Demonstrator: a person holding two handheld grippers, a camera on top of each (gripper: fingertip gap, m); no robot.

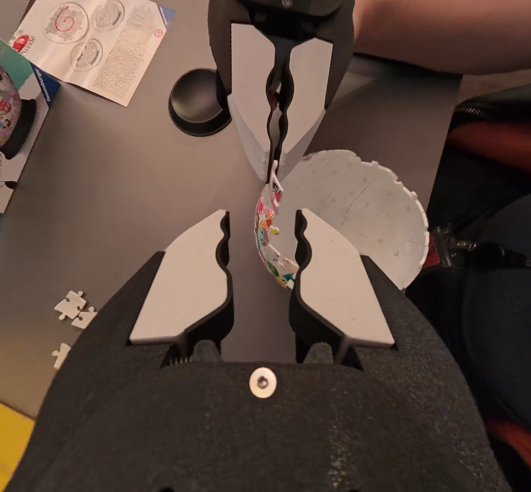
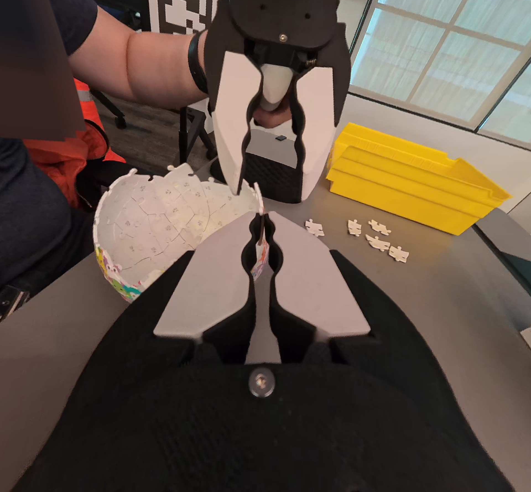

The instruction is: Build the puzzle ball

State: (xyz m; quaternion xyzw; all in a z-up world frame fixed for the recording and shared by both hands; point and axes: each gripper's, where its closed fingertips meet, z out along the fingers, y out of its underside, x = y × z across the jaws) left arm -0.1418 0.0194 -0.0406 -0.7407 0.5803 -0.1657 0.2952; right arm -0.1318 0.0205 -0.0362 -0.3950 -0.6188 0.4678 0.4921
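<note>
- 1 half-built puzzle ball is seen on its side on the grey table, near the table edge by the person; white inside faces up, printed outside faces down
- right gripper is pinched onto the ball's rim, fingers together on the shell edge; same grip shown at
- left gripper is held with fingers apart, gripping nothing; in the right wrist view 1 fingertip is just at the rim
- 5 loose pieces are counted white side up near 1 stack of yellow trays; 3 of them are seen from the left wrist
- 1 black stand, 1 instruction sheet, 1 puzzle box are noted
</note>
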